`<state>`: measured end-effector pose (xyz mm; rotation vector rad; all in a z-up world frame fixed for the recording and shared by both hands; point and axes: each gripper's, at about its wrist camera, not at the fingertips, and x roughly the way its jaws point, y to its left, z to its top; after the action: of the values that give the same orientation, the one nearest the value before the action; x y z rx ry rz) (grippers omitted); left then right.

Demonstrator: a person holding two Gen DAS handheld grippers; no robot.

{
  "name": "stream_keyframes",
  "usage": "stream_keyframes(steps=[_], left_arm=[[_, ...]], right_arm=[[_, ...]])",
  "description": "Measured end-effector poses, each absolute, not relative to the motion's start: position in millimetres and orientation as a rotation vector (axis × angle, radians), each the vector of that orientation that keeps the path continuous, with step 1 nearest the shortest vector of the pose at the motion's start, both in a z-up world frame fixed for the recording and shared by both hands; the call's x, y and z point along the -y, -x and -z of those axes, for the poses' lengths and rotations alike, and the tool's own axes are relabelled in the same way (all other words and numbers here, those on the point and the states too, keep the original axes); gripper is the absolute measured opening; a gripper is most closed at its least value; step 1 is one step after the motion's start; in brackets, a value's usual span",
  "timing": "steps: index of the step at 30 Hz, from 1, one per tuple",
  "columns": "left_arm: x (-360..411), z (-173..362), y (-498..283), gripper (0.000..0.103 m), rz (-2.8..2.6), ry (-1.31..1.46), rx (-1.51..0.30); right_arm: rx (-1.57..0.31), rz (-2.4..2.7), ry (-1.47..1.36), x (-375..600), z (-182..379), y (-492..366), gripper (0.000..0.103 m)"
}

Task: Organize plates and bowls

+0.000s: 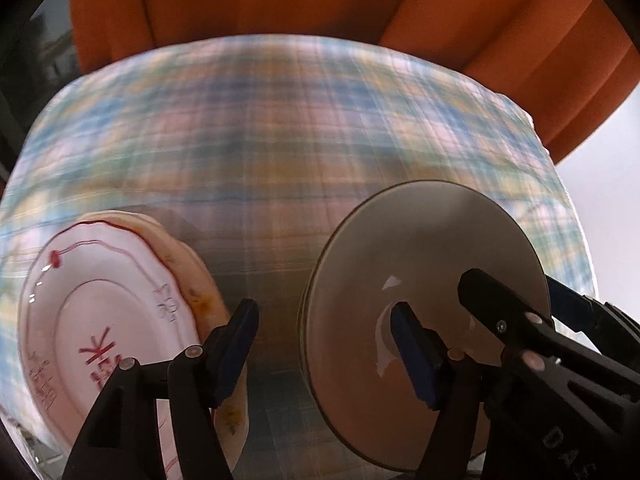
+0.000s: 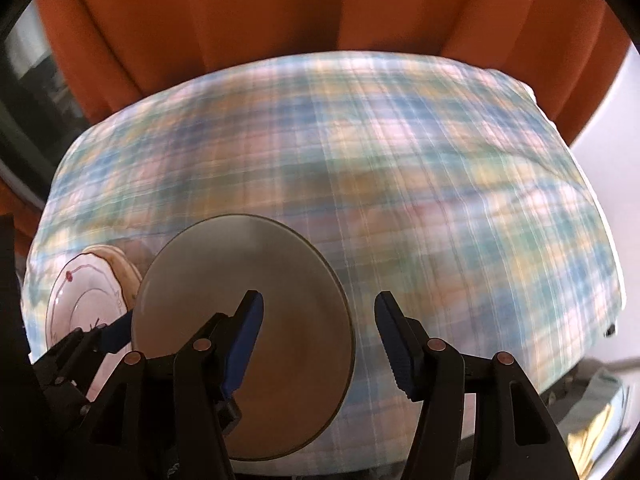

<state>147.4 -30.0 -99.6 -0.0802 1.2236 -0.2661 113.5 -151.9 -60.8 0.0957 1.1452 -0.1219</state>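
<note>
Between the blue-padded fingers of the left gripper (image 1: 324, 344) lies only bare checked tablecloth (image 1: 280, 140); the jaws stand well apart and grip nothing. Its left finger (image 1: 236, 344) sits just over the edge of the white plate with red markings (image 1: 100, 320), and its right finger (image 1: 416, 356) overlaps the face of the grey plate (image 1: 420, 248), though whether either pad touches the crockery cannot be told from this angle. At the right gripper (image 2: 320, 340) the jaws are likewise parted wide and empty: the left finger (image 2: 244, 340) hangs over the grey plate (image 2: 240, 280), while the right finger (image 2: 396, 344) stands over cloth just beside that plate's rim. From the right wrist view the left gripper (image 2: 100, 336) appears at the lower left, between the two plates. Both plates lie flat on the cloth, side by side and apart, at the near edge of the table. The white plate appears to rest on a second, cream-coloured piece with orange flecks (image 1: 200, 280), probably another plate; blur leaves this uncertain. The grey plate seems to sit on a like piece beneath it, seen only as a thin edge. An orange curtain (image 1: 280, 0) hangs behind the table.
</note>
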Motion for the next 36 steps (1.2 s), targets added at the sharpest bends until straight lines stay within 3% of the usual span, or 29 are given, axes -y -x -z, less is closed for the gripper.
stream_keyframes(steps=[5,9,32,36], left_arm=[[25,112,-153,0.06,0.318,0.116,-1.27],[25,114,-153,0.059,0.366,0.136,-1.282],[53,108,-148,0.058,0.157,0.077,-1.324],[54,107,-145,0.059,0.131,0.06,-1.324]], right_arm=[[-1.171,0.181,-0.106,147,62,-112,0.074],[-1.183,0.223,-0.135,149,65,-110,0.077],[-1.239,-0.057,-0.371,203,103,-127,0.077],[-1.271,-0.12,-0.456,210,116,-132,0.068]])
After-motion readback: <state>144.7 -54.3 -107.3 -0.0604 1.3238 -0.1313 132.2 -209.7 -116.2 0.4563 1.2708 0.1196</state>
